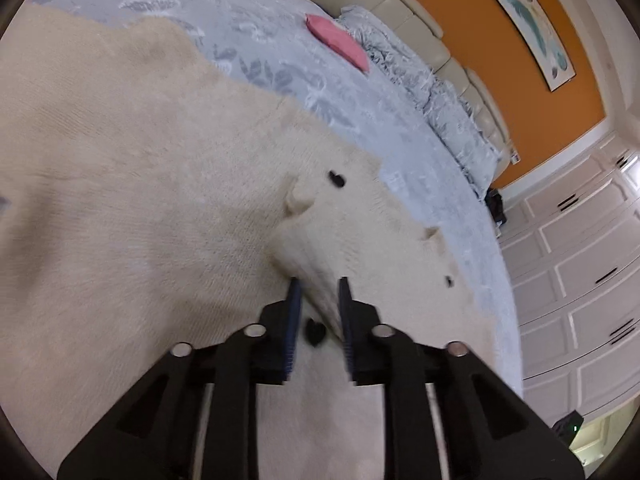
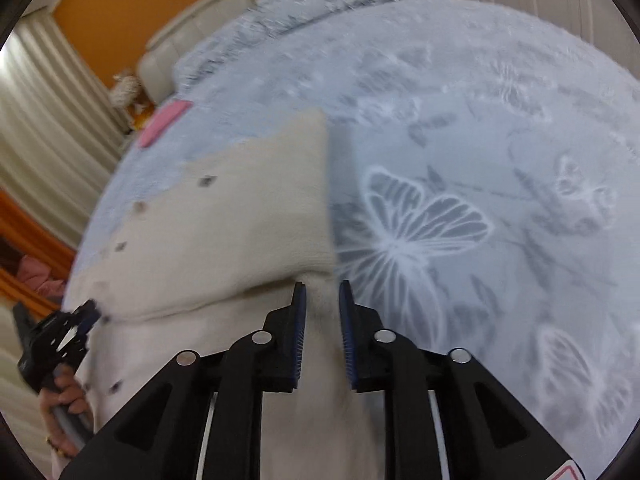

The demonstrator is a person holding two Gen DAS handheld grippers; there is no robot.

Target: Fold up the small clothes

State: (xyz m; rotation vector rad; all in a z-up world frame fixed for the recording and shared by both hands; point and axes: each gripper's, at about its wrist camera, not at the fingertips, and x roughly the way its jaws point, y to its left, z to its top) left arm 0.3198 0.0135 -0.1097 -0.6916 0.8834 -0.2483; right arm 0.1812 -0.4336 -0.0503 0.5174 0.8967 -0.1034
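Note:
A cream knitted cardigan [image 1: 140,200] with small black buttons lies on a pale blue bed. In the left wrist view my left gripper [image 1: 319,285] is shut on a raised fold of the cardigan near a button [image 1: 315,332]. In the right wrist view my right gripper [image 2: 322,290] is shut on another edge of the cardigan [image 2: 240,220], whose upper part is folded over. The left gripper [image 2: 86,312] also shows at the far left of the right wrist view, held by a hand.
The blue bedspread [image 2: 460,160] with a butterfly print spreads to the right. A pink item [image 1: 338,40] lies near the rumpled duvet [image 1: 432,92] and cream headboard. White wardrobe doors [image 1: 580,260] stand beyond the bed.

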